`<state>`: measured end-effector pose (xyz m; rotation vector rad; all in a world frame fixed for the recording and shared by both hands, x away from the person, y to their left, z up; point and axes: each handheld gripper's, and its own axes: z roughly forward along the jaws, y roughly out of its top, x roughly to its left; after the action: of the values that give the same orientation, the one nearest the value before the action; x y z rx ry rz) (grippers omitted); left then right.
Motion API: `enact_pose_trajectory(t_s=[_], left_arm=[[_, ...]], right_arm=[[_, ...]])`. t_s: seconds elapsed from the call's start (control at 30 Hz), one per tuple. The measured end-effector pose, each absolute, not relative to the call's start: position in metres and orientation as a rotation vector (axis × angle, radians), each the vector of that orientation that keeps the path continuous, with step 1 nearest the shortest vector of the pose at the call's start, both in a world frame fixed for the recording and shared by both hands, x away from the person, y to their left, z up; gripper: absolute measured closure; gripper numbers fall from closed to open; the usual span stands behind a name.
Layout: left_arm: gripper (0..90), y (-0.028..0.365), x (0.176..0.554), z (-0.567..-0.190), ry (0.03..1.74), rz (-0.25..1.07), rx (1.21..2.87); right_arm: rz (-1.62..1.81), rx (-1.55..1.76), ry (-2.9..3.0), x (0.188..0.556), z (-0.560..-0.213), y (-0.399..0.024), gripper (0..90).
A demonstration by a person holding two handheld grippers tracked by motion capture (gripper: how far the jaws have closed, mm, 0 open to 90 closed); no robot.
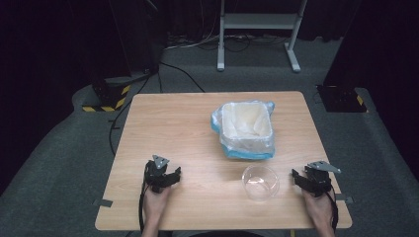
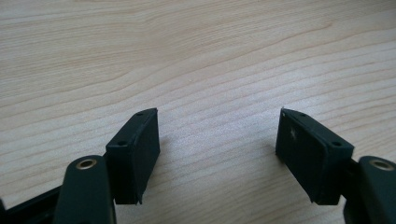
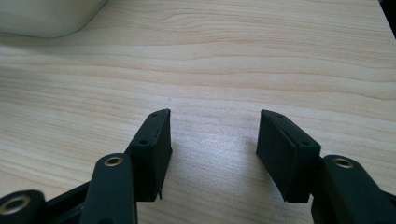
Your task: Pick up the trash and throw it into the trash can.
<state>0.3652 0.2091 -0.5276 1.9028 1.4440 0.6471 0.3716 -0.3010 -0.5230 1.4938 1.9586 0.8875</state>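
My left gripper (image 1: pixel 174 174) rests on the wooden table (image 1: pixel 168 123) near its front left, held in a hand. Its jaws stand open with bare wood between them, as the left gripper view (image 2: pixel 218 116) shows. My right gripper (image 1: pixel 296 176) rests near the front right edge, also open over bare wood (image 3: pixel 214 115). A clear plastic bowl (image 1: pixel 260 182) sits just left of the right gripper, apart from it. Behind the bowl stands a small bin lined with a translucent bag (image 1: pixel 245 129), blue at its base.
A pale rounded edge of the bin or bowl (image 3: pixel 49 16) shows at the top left of the right gripper view. Beyond the table lie cables (image 1: pixel 183 74), a white metal stand (image 1: pixel 257 29) and black bases with yellow-black tape (image 1: pixel 106 96).
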Motion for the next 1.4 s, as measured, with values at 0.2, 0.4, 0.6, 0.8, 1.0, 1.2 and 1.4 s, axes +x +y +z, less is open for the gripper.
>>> enact_pose_trajectory(t_s=[0.2,0.4,0.6,0.8,1.0,1.2,1.4], left_arm=[[30.0,0.2091,0.3653,-0.5276,1.444,0.647,1.903],[30.0,0.2093,0.3652,-0.5275,1.443,0.646,1.907],[30.0,0.2093,0.3652,-0.5275,1.443,0.646,1.906],[30.0,0.2093,0.3652,-0.5274,1.443,0.646,1.907],[30.0,0.2093,0.3653,-0.5274,1.443,0.646,1.907],[30.0,0.2094,0.3653,-0.5274,1.443,0.646,1.907],[30.0,0.2093,0.3653,-0.5274,1.443,0.646,1.906]], right_arm=[[0.887,1.494,1.958,0.3717,-0.523,-0.3009,44.4],[0.887,1.493,1.959,0.3717,-0.523,-0.3009,44.4],[0.889,1.488,1.962,0.3718,-0.5232,-0.3007,42.4],[0.883,1.483,1.984,0.3721,-0.5231,-0.3005,34.9],[0.889,1.485,1.978,0.372,-0.5231,-0.3019,37.7],[0.909,1.492,1.981,0.3705,-0.5223,-0.3049,41.1],[0.94,1.482,1.979,0.3658,-0.5188,-0.3055,44.0]])
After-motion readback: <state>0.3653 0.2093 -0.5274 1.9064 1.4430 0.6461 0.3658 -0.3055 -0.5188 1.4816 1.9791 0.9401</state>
